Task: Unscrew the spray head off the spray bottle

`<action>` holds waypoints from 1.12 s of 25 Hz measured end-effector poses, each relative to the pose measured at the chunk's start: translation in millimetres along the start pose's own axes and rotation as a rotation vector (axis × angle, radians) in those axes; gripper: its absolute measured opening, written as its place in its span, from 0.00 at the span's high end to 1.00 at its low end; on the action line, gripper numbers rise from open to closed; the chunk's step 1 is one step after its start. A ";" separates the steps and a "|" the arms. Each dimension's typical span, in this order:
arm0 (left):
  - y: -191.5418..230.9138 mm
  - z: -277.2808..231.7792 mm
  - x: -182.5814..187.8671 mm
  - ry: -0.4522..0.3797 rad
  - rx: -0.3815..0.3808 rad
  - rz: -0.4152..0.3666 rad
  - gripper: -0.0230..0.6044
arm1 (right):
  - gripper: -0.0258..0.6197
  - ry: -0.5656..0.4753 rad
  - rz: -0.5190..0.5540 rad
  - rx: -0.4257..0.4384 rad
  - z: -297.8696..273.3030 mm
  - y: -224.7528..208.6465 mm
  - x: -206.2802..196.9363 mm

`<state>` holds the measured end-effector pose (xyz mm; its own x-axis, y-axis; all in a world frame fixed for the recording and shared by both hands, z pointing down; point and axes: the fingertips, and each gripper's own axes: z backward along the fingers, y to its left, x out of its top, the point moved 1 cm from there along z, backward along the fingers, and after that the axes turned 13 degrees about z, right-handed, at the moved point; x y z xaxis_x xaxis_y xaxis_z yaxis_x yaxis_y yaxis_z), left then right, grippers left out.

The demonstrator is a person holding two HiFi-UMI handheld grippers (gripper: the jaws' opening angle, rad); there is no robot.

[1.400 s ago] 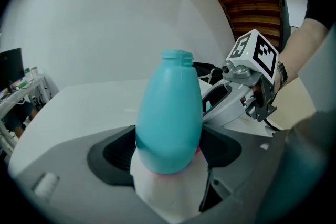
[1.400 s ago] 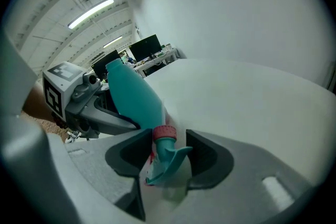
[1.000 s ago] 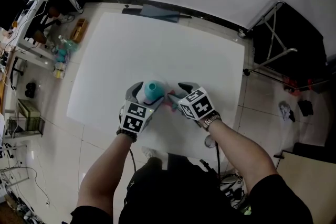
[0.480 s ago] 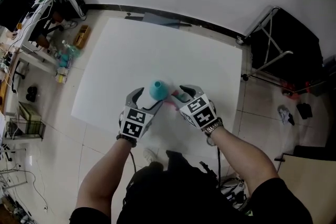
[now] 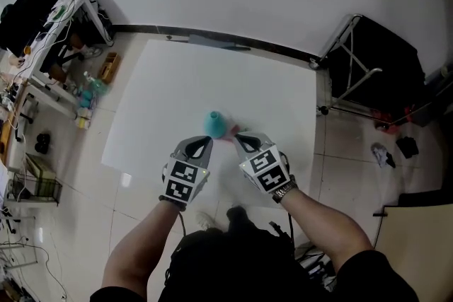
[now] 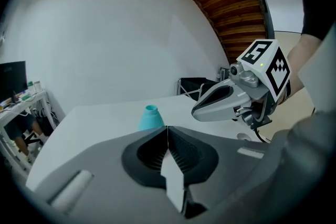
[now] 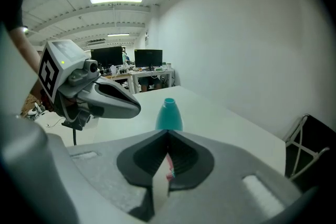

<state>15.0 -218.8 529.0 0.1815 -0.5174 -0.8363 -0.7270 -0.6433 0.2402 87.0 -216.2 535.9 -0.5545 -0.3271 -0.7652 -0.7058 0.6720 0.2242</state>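
Observation:
The teal spray bottle (image 5: 214,124) stands upright on the white table (image 5: 177,81), its neck open and bare in the left gripper view (image 6: 150,117) and the right gripper view (image 7: 169,114). The pink spray head (image 5: 230,131) lies on the table just right of the bottle; a sliver of it (image 7: 169,168) shows through the right jaws' hollow. My left gripper (image 5: 200,146) (image 6: 167,127) is shut and empty, a short way nearer than the bottle. My right gripper (image 5: 243,141) (image 7: 168,132) is also shut, holding nothing, its tips just short of the spray head.
A black folding stand (image 5: 368,67) sits on the floor right of the table. A cluttered desk with monitors (image 5: 64,18) is at the far left. The white wall runs along the table's far edge.
Both grippers let go, drew back toward me and closed. The bottle now stands free, with the spray head left lying beside it.

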 end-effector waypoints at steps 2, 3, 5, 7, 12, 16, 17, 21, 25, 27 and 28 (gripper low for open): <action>-7.3 6.5 3.4 -0.008 -0.019 -0.009 0.94 | 0.97 -0.006 -0.007 -0.006 7.5 6.4 7.3; -10.5 9.4 4.4 -0.010 -0.027 -0.013 0.94 | 0.97 -0.009 -0.010 -0.010 11.0 9.5 10.2; -15.8 15.2 4.8 -0.012 -0.040 -0.018 0.94 | 0.97 -0.014 -0.010 -0.023 16.3 14.5 12.4; -18.6 21.5 5.7 -0.017 -0.048 -0.026 0.94 | 0.97 -0.020 -0.016 -0.031 20.1 20.1 15.3; -27.8 36.3 7.6 -0.020 -0.062 -0.039 0.94 | 0.97 -0.039 -0.047 -0.047 33.9 31.1 26.6; -31.9 45.8 9.3 -0.026 -0.063 -0.042 0.94 | 0.97 -0.057 -0.058 -0.059 41.9 38.3 33.9; -32.1 48.1 9.8 -0.029 -0.062 -0.040 0.94 | 0.97 -0.060 -0.061 -0.062 43.4 40.2 35.2; -32.6 58.3 13.2 -0.043 -0.056 -0.027 0.94 | 0.97 -0.071 -0.081 -0.070 49.7 48.3 39.3; -35.2 63.6 19.8 -0.058 -0.055 -0.023 0.94 | 0.97 -0.081 -0.091 -0.079 55.0 50.3 45.3; -37.5 64.4 19.6 -0.058 -0.056 -0.024 0.94 | 0.97 -0.085 -0.093 -0.083 57.2 50.5 46.7; -38.7 64.7 19.0 -0.057 -0.057 -0.025 0.94 | 0.97 -0.087 -0.093 -0.086 58.2 50.6 47.1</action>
<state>3.7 -167.2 471.8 0.1599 -0.4688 -0.8687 -0.6833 -0.6877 0.2453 50.8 -158.9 476.1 -0.4473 -0.3236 -0.8338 -0.7895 0.5809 0.1981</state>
